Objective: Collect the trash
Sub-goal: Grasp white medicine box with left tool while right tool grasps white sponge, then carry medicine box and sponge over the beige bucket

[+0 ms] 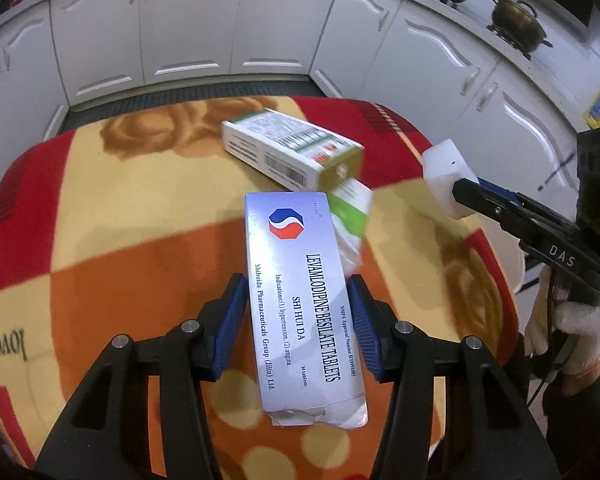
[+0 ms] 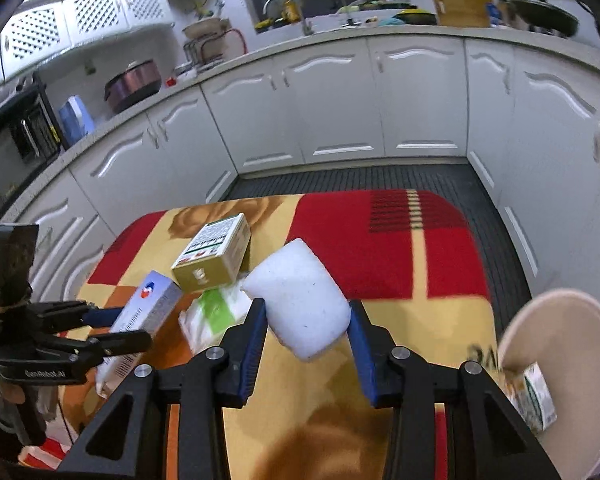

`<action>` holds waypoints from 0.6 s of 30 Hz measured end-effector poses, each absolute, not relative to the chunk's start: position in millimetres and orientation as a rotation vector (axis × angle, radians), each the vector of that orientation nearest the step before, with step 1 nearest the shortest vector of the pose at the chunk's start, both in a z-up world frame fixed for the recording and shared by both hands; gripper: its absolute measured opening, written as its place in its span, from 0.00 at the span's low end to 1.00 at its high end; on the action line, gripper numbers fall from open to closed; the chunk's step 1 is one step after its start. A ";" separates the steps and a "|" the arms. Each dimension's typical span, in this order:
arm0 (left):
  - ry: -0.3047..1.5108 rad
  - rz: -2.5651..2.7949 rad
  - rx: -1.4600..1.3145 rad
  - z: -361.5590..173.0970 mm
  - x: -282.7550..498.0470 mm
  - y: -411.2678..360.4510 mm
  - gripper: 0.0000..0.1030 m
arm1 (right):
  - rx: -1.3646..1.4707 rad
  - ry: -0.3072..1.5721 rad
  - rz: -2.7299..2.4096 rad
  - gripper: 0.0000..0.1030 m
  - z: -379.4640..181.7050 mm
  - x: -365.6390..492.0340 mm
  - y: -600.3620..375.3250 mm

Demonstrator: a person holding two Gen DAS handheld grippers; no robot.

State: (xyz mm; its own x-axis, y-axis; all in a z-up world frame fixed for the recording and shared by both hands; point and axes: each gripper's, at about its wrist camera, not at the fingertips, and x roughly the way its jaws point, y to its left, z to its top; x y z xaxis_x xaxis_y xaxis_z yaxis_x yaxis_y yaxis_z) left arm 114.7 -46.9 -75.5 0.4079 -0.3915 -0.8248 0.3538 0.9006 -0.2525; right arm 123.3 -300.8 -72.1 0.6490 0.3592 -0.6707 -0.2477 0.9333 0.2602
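A silver-blue tablet box (image 1: 300,300) lies lengthwise between the blue pads of my left gripper (image 1: 298,280), which is shut on it above the blanket-covered table (image 1: 100,220). The right wrist view shows the same box (image 2: 152,304) in that gripper (image 2: 130,326) at the left. My right gripper (image 2: 307,306) is shut on a white foam block (image 2: 300,288), lifted off the table; the left wrist view shows this gripper (image 1: 460,190) and block (image 1: 444,172) at the right. A green-and-gold carton (image 1: 292,148) and a white-and-green packet (image 1: 352,208) lie on the blanket.
A beige round bin (image 2: 572,340) stands at the table's right edge with a printed carton (image 2: 534,400) in it. White kitchen cabinets (image 2: 340,100) ring the table, with a dark floor strip between. A gloved hand (image 1: 576,320) holds the right gripper.
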 end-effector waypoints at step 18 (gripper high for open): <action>0.982 -0.526 0.022 -58.8 73.4 -111.9 0.48 | 0.171 0.747 0.256 0.38 -61.9 60.1 -330.8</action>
